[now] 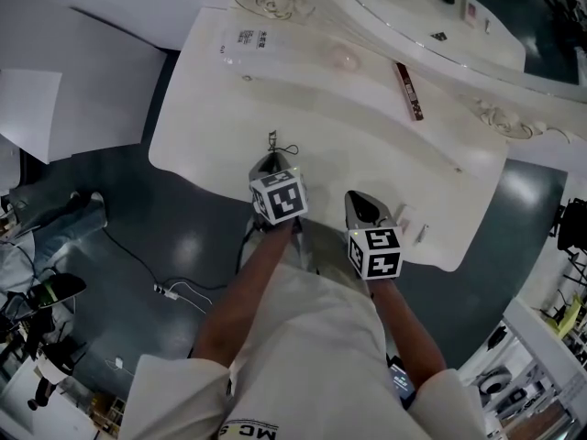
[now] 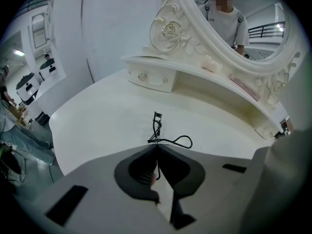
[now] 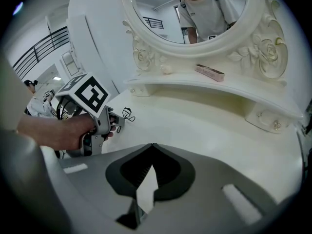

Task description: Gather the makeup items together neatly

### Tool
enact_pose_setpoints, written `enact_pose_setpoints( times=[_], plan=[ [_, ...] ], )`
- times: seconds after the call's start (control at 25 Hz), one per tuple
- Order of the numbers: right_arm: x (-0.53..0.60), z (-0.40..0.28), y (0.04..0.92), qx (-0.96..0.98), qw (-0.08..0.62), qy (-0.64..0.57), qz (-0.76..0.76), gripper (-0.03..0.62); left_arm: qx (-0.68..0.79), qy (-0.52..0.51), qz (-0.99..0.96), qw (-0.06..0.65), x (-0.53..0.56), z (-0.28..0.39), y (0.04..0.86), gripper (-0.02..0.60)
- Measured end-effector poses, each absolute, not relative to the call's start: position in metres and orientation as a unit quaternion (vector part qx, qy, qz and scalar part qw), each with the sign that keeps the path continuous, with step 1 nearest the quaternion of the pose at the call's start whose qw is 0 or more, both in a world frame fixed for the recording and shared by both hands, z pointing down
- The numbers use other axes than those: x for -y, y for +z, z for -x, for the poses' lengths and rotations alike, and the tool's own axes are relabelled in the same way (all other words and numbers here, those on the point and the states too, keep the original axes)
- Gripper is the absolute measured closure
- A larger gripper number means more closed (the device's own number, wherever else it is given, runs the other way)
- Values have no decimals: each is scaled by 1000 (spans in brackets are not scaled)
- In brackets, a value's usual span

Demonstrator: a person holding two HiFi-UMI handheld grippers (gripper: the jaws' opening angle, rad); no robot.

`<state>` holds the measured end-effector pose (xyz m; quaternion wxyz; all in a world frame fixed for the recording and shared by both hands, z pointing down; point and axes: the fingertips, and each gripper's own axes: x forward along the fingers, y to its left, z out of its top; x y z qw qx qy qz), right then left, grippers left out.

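Shelf (image 3: pixel 234 84) holds 1 pink stick (image 3: pixel 209 72), 1 puff (image 3: pixel 166 69)

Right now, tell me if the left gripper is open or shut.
Shut. The left gripper has its jaw tips pinched on the eyelash curler, poking out ahead.

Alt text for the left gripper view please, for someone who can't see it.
The left tool is shut on a black eyelash curler, whose head juts out over a white vanity table. Behind it, an ornate white mirror stands over a shelf holding a small pink item and a pink stick.
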<state>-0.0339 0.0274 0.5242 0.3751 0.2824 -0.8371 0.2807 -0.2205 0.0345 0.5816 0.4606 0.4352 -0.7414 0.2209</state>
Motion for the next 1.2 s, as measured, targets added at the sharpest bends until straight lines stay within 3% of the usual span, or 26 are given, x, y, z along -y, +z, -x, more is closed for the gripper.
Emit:
enact_pose_setpoints(
  times=[1.2],
  plan=[
    [-8,0,510,823,324,296,-360,592,716,231,-502,427,-51,186,537,566]
  ],
)
